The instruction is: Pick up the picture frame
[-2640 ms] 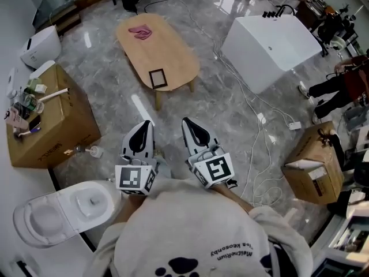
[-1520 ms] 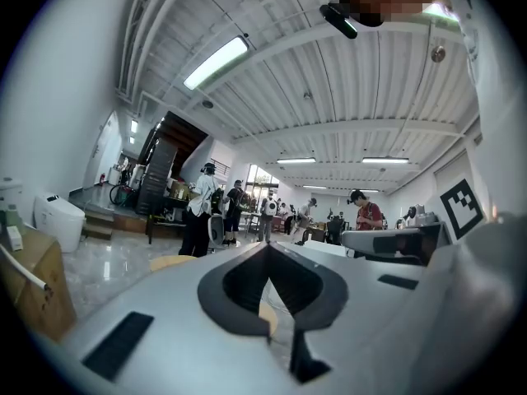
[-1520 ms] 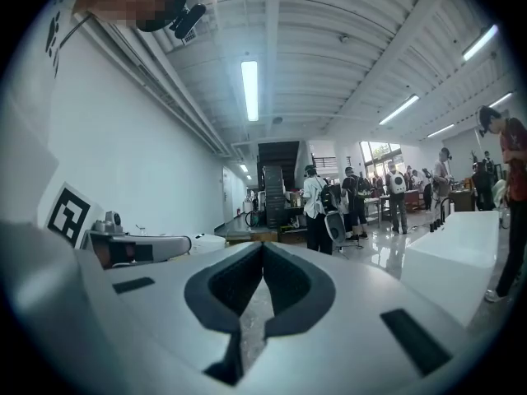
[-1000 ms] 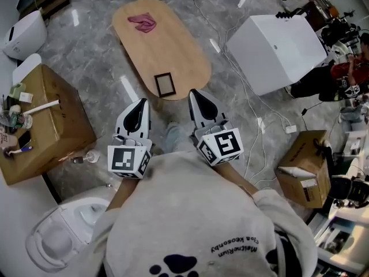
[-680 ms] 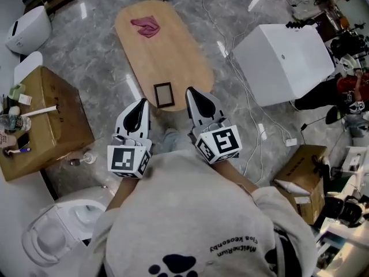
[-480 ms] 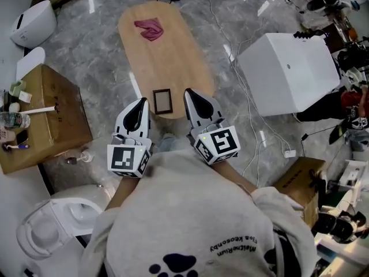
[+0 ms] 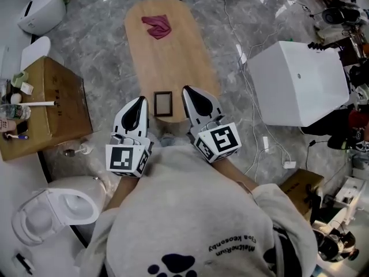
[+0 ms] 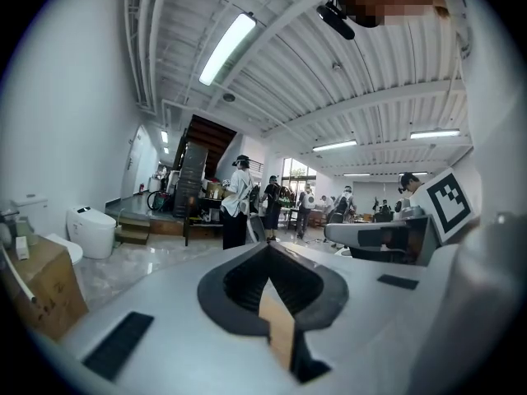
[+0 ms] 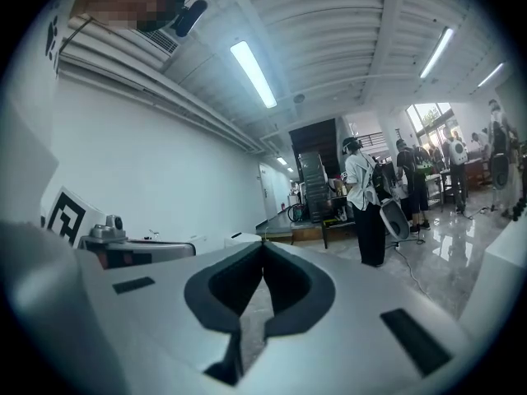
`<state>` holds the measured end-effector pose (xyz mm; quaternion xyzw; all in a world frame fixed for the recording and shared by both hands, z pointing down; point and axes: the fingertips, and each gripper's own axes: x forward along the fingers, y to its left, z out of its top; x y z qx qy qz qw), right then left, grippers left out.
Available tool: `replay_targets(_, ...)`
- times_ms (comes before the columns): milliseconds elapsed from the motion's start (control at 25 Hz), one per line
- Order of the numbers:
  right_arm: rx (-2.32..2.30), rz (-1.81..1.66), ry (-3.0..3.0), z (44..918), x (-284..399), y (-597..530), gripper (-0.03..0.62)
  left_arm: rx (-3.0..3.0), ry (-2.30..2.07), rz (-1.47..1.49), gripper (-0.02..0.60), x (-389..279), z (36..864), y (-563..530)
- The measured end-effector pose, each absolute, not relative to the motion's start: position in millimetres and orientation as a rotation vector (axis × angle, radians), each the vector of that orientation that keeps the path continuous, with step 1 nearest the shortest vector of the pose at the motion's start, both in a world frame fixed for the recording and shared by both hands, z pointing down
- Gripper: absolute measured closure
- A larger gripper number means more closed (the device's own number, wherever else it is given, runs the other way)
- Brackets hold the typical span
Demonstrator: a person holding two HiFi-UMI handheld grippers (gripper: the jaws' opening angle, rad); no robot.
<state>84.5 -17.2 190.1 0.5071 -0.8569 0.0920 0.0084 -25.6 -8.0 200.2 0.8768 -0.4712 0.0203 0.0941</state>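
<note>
**Entry: picture frame, flat on worktop, not yet gripped**

Item: picture frame, dark rim, lying flat at the near end of the oval wooden worktop, close to its near edge. A red cloth lies at the far end, well apart.

Left tool: jaws together, nothing between them. It is held near level, and in the head view its tip shows just left of the frame, not touching it.

Right tool: jaws together, empty. Its tip shows just right of the frame, also clear of it.

Surroundings: cardboard box with small items on the left; white cabinet and loose cables on the floor at right.

Risks, as judged:
- Both tools are shut, so reaching in without parting the jaws would only shove the frame.
- The frame lies flat and thin, so a jaw may skid over the rim or scrape the wood.
- A nudge toward the near edge could tip it onto the floor.

Change since earlier frames: the worktop and frame were farther off; they now lie right at the tool tips. The jaws are shut as before
</note>
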Motion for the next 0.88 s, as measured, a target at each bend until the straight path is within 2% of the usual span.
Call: replay_targets(880, 1.625, 0.38, -2.607, 209, 77, -58, 0.586, 2.629, -1.252, 0.191, 0.574, -26, 221, -67)
